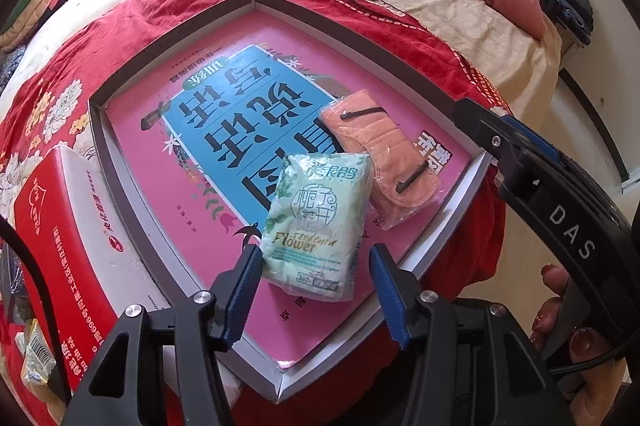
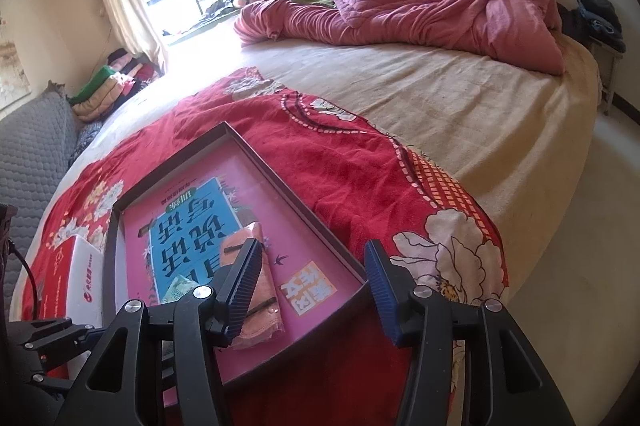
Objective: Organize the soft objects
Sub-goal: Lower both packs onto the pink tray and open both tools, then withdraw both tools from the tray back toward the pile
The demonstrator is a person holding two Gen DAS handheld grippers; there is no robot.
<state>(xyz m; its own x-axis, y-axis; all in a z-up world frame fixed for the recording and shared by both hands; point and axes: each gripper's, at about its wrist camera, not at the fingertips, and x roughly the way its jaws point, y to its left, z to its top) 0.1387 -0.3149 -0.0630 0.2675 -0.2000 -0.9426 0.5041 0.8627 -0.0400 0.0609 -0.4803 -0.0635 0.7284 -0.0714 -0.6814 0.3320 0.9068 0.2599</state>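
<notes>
We see a shallow grey tray (image 1: pixel 120 162) lying on a red flowered cloth (image 1: pixel 100 58) spread over the bed (image 2: pixel 460 114), and its floor is covered by a pink sheet with a blue panel of printed characters. Two soft packs rest inside the tray: a pale green tissue pack (image 1: pixel 316 226) marked "Flower" and, touching its far right corner, an orange cloth in a clear wrapper (image 1: pixel 380 154) (two dark strips cross the cloth). Our left tool (image 1: pixel 316 290) hangs just over the near end of the green tissue pack with its jaws parted wider than the pack, the blue pads not pressing on it. Our right tool (image 2: pixel 312 286) stands over the tray's near right corner, jaws likewise apart with nothing between them; in its own view the left pad lies in front of the orange cloth. A red and white carton (image 1: pixel 68 226) sits on the cloth beside the tray's left wall. A crumpled pink quilt (image 2: pixel 420 10) lies at the far end of the bed.
</notes>
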